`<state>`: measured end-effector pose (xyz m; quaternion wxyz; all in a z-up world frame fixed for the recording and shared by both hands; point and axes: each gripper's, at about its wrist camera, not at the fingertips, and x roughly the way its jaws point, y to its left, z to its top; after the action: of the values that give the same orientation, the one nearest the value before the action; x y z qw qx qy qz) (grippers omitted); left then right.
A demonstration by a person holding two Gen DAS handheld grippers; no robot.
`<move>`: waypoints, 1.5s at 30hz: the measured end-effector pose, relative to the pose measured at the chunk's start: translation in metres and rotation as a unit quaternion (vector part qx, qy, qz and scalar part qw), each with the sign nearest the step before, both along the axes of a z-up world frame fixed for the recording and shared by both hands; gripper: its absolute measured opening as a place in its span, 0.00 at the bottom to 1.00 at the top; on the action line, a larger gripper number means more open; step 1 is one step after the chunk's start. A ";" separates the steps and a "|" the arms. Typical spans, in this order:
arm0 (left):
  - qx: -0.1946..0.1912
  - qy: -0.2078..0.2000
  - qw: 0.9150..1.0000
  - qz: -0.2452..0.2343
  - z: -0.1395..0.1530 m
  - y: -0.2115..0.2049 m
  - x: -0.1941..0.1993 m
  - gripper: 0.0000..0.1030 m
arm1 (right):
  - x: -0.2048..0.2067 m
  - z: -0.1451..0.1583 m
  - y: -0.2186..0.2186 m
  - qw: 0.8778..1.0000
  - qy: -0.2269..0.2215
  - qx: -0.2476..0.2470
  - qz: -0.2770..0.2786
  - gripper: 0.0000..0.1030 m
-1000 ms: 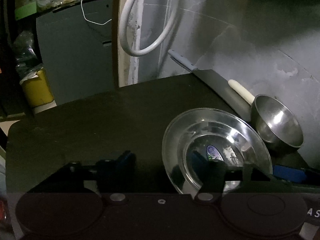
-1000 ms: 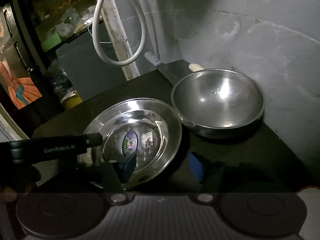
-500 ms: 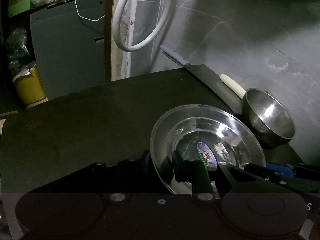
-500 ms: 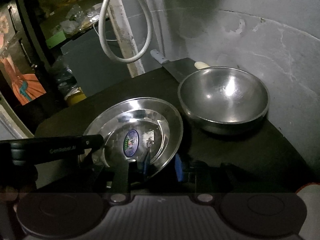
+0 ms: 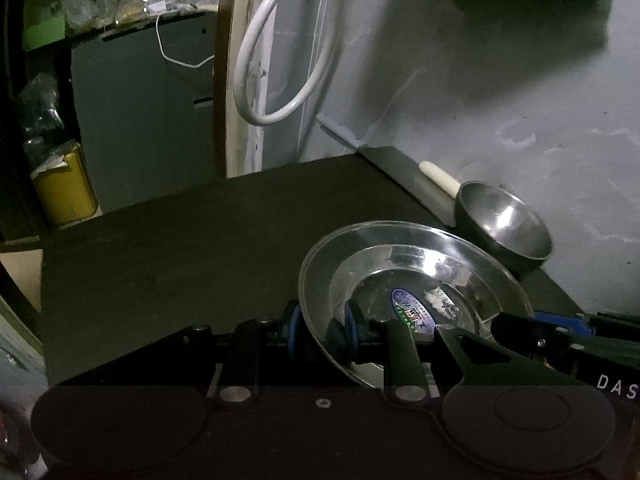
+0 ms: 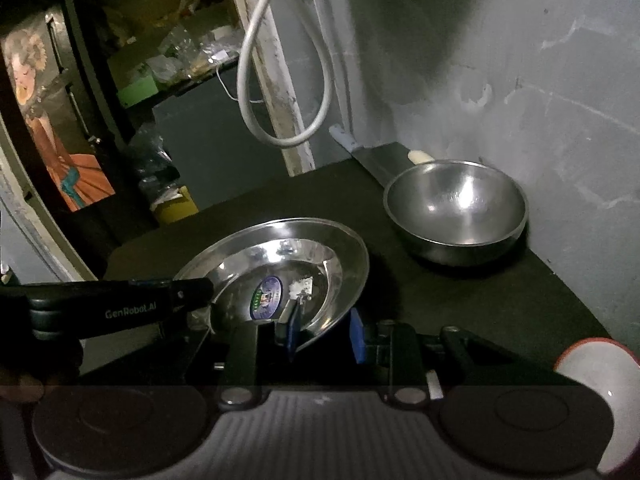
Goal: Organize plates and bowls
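A shiny steel plate (image 5: 416, 276) with a round sticker in its middle is tilted above the black table (image 5: 192, 240). My left gripper (image 5: 322, 330) is shut on the plate's left rim. My right gripper (image 6: 326, 334) is shut on the plate's (image 6: 280, 272) near right rim, one finger inside the dish and one outside. A steel bowl (image 6: 456, 208) stands upright on the table at the back right, close to the wall; it also shows in the left wrist view (image 5: 502, 226).
A white hose loop (image 5: 276, 64) hangs on the wall behind the table. A cream handle (image 5: 438, 178) lies behind the bowl. A yellow bin (image 5: 64, 188) stands on the floor at left. A red-rimmed white dish (image 6: 600, 384) shows at my right edge.
Both grippers closed onto the plate's rim, left from the left side, right from the near right. The plate has lifted and tilted off the table.
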<state>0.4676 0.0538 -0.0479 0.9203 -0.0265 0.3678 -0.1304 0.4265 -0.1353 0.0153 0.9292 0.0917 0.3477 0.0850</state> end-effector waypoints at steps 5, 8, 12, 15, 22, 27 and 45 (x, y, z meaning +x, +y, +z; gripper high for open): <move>0.000 -0.013 1.000 -0.004 0.014 0.008 -0.025 0.24 | -0.026 0.013 0.003 1.000 -0.015 0.005 0.009 0.29; 0.002 -0.019 1.000 -0.002 0.022 0.011 -0.041 0.24 | -0.041 0.020 0.004 1.000 -0.022 0.006 0.015 0.29; 0.000 -0.027 1.000 -0.003 0.031 0.015 -0.065 0.24 | -0.061 0.030 0.007 0.999 -0.029 0.005 0.022 0.29; -0.004 -0.028 1.000 -0.002 0.036 0.018 -0.084 0.25 | -0.077 0.037 0.008 0.999 -0.033 0.008 0.026 0.29; 0.011 -0.031 0.999 -0.015 0.043 0.019 -0.122 0.25 | -0.117 0.040 0.008 0.999 -0.027 0.019 0.026 0.29; 0.026 -0.024 0.999 -0.032 0.041 0.018 -0.143 0.25 | -0.141 0.037 0.007 0.999 -0.012 0.028 0.021 0.29; 0.040 0.039 0.998 -0.038 0.014 0.025 -0.200 0.27 | -0.194 0.015 0.017 0.998 0.043 0.038 0.034 0.29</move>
<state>0.2680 0.0792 -0.0340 0.9001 0.0192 0.4090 -0.1490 0.2327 -0.1187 0.0307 0.9058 0.1183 0.3869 0.1256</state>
